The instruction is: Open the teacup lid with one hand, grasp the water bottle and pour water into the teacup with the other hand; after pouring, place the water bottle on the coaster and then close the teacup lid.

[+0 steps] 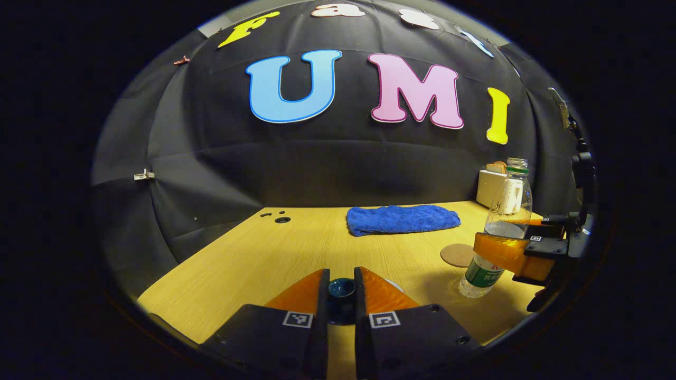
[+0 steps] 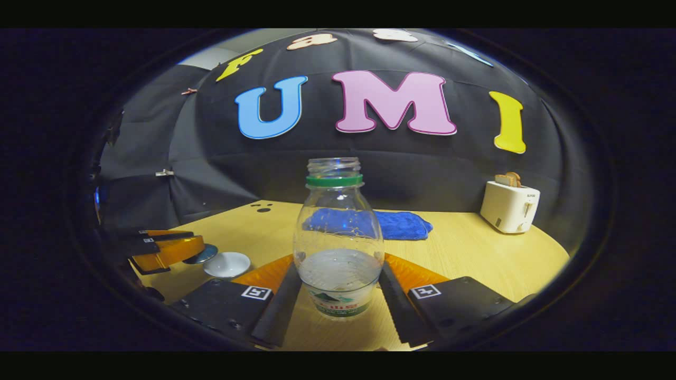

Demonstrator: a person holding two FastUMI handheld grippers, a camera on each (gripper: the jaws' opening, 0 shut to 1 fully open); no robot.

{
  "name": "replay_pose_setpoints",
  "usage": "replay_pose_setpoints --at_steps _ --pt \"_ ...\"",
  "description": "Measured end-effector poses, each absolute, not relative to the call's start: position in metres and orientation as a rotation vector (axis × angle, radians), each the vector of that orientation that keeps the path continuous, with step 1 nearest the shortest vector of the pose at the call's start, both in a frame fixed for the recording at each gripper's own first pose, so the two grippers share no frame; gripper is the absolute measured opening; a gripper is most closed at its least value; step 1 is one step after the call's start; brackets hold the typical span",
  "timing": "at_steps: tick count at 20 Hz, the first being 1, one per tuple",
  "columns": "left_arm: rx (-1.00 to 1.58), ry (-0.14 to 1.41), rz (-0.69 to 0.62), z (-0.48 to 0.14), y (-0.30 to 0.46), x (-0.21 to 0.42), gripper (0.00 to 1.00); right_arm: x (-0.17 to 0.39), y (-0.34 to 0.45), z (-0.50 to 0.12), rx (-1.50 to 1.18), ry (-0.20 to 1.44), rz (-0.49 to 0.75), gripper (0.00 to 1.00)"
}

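In the left gripper view, the left hand-held gripper (image 1: 341, 295) sits at the bottom centre of the frame, its 2 fingers clenched on the dark knob of the teacup lid (image 1: 341, 289). A sliver of white, probably the teacup (image 1: 393, 285), shows just right of the right finger. In the right gripper view, that same gripper appears at the lower left with the lid (image 2: 202, 254) held tilted at its tips, just left of and above the open white teacup (image 2: 227, 264), which stands on the bench (image 2: 475, 253).

The right hand-held gripper (image 2: 338, 287) is at the bottom centre of the right gripper view, its 2 fingers flanking the water bottle (image 2: 338, 248). The bottle is uncapped, has a green neck ring and is about a third full. The fingers lie close against its lower body, but whether both press on it cannot be told there. In the left gripper view, at the right edge, the bottle (image 1: 501, 232) leans left with the fingers closed around its middle.

A round coaster (image 1: 458, 255) lies on the bench just left of the bottle. A blue towel (image 1: 401, 219) is spread toward the back of the bench. A white toaster (image 2: 509, 207) with bread in it stands at the back right. Small dark holes (image 1: 281, 219) mark the bench's far left.
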State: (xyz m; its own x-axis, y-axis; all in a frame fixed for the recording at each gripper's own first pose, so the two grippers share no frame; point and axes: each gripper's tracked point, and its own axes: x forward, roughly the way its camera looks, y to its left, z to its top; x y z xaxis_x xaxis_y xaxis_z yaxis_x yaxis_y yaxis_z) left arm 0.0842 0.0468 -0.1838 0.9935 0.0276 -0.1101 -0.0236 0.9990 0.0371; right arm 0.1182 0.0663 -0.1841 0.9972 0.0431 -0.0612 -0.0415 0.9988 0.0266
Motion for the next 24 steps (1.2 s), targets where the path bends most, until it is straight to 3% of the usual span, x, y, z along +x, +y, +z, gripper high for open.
replay_pose_setpoints --at_steps 3,4,8,13,15,16,23,24 --pt "0.033 0.123 0.021 -0.188 0.051 0.082 0.24 0.12 0.068 -0.184 0.014 0.055 0.026 0.8" --pt "0.033 0.125 0.02 -0.188 0.053 0.081 0.24 0.12 0.07 -0.184 0.009 0.054 0.028 0.75" --pt "0.036 0.13 0.009 -0.188 0.058 0.08 0.24 0.124 0.073 -0.184 0.008 0.056 0.029 0.8" --pt "0.035 0.112 0.013 -0.179 0.069 0.079 0.24 0.127 0.075 -0.177 -0.079 0.068 0.053 0.71" --pt "0.026 0.102 0.02 -0.175 0.075 0.076 0.24 0.131 0.072 -0.167 -0.169 0.057 0.05 0.66" --pt "0.022 0.096 0.025 -0.171 0.079 0.075 0.24 0.133 0.071 -0.162 -0.224 0.05 0.048 0.71" --pt "-0.049 0.088 0.066 -0.164 0.108 0.059 0.24 0.154 0.085 -0.142 -0.645 -0.032 0.126 0.7" --pt "-0.061 0.1 0.067 -0.168 0.112 0.055 0.21 0.157 0.09 -0.142 -0.699 -0.039 0.144 0.7"
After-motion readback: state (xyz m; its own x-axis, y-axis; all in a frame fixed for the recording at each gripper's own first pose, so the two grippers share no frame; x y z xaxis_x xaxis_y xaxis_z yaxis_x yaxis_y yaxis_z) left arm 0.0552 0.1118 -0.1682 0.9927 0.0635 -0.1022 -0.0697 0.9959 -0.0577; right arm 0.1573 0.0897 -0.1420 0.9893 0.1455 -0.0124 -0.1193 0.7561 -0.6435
